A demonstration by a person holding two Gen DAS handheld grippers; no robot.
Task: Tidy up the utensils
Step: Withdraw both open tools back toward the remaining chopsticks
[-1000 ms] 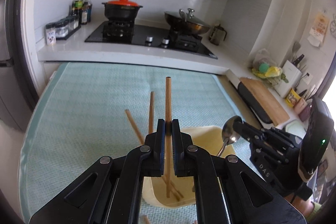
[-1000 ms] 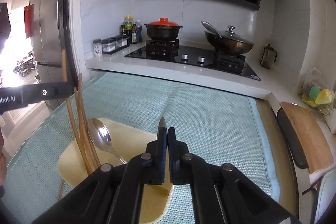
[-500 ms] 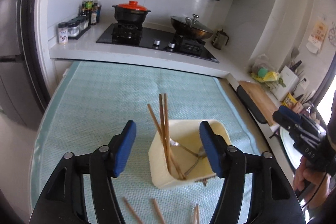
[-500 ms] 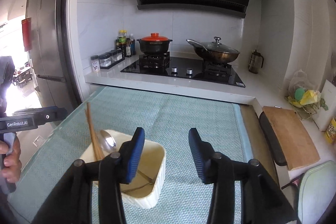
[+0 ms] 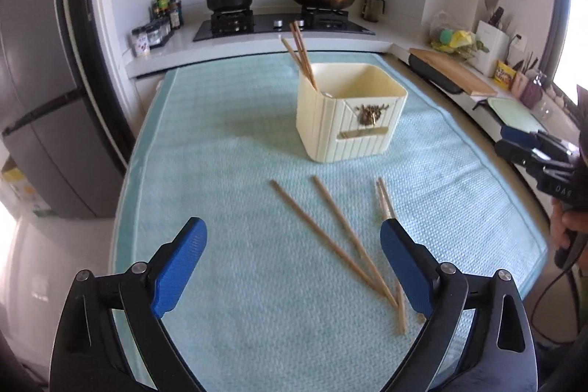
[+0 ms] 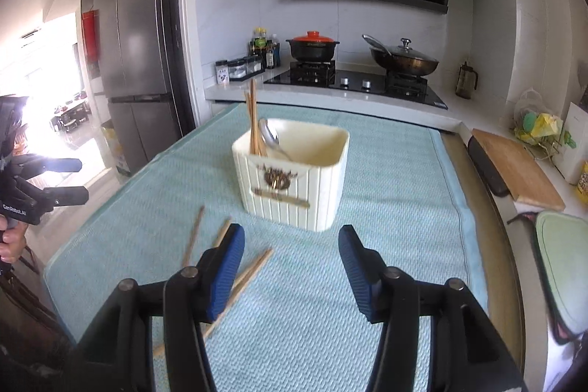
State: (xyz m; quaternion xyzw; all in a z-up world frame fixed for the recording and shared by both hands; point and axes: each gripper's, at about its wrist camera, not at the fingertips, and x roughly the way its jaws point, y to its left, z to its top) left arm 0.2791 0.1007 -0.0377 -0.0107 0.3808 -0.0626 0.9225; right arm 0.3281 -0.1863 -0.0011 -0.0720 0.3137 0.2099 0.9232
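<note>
A cream utensil holder stands upright on the teal mat. Three wooden chopsticks and a metal spoon lean inside it. Several loose chopsticks lie on the mat in front of it. My left gripper hovers over them, jaws opening wide, nothing between them. My right gripper faces the holder from the near side, jaws opening, nothing held. Each gripper shows at the edge of the other view: the right gripper and the left gripper.
Behind the mat is a counter with a hob, a red-lidded pot and a lidded wok. A wooden cutting board lies to the right. A tall fridge stands left. The mat's front edge is close below the grippers.
The left gripper let go of its chopstick and the right let go of the spoon, both now in the holder. Both grippers opened and drew back from the holder.
</note>
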